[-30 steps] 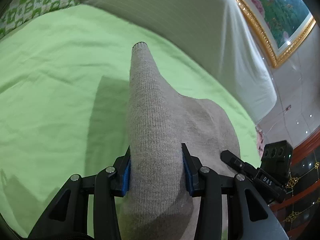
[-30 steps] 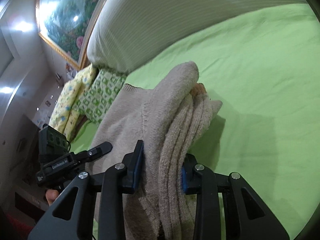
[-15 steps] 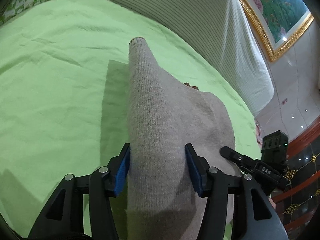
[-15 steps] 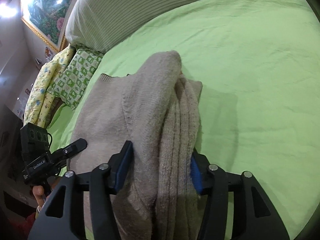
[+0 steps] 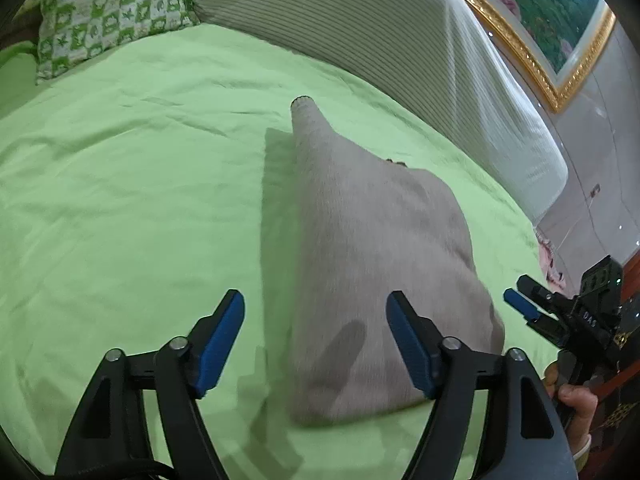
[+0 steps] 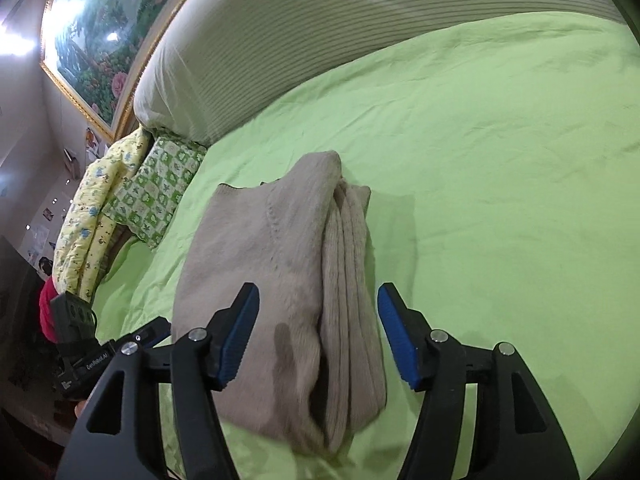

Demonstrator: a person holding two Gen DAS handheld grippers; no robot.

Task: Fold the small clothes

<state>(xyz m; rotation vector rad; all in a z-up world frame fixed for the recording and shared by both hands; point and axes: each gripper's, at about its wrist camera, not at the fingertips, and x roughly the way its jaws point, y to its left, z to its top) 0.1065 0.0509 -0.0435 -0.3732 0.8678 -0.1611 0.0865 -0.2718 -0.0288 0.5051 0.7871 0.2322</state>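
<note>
Both grippers — left [image 5: 314, 336], right [image 6: 318, 334] — gape over the folded sweater [image 6: 288, 280]; right one's label reads "DAS".

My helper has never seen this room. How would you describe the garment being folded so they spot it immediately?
Find the big bed with the light green sheet and striped headboard cushion. On the sheet lies a folded beige knit sweater, between both open grippers. It is plain and woolly, unlike the green checked pillow and yellow floral quilt nearby.
</note>
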